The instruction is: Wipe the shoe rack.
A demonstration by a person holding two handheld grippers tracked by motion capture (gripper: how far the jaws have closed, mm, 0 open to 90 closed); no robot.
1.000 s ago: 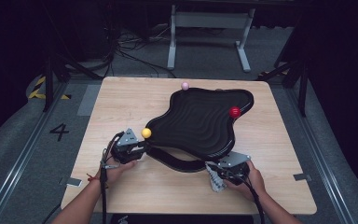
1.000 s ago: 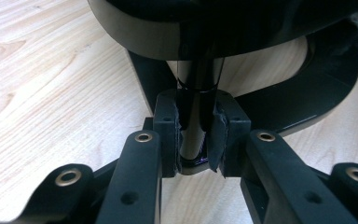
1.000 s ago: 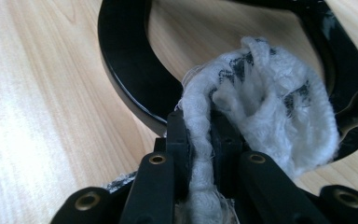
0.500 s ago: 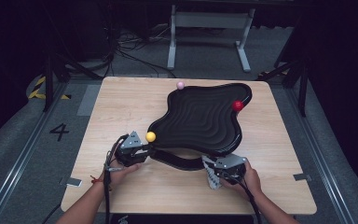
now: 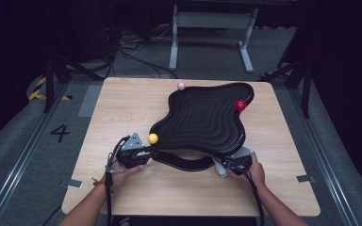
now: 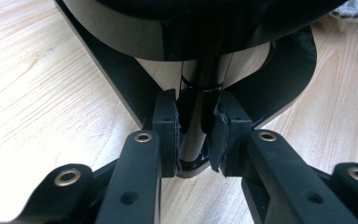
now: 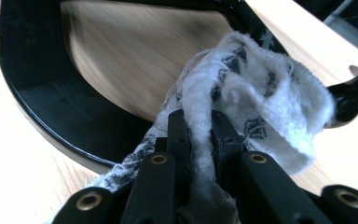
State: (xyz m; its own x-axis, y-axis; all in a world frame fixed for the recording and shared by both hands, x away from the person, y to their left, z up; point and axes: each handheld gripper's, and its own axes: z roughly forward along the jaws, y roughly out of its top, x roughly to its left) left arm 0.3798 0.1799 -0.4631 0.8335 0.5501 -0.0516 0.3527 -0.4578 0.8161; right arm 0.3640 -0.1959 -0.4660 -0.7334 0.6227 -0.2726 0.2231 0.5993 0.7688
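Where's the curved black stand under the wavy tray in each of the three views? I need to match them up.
High view: the black stand curves along the tray's near edge, between the left gripper and right gripper.
Left gripper view: its rim stands clamped between the jaws, arcing up both sides.
Right gripper view: it sweeps from upper left to bottom centre, behind the white cloth.
Shared landmark: the wooden table.

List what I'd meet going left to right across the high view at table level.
Left tongs shut on the black tray stand → small yellow ball → small pink ball → right tongs shut on white patterned cloth → small red ball on the wavy black tray.
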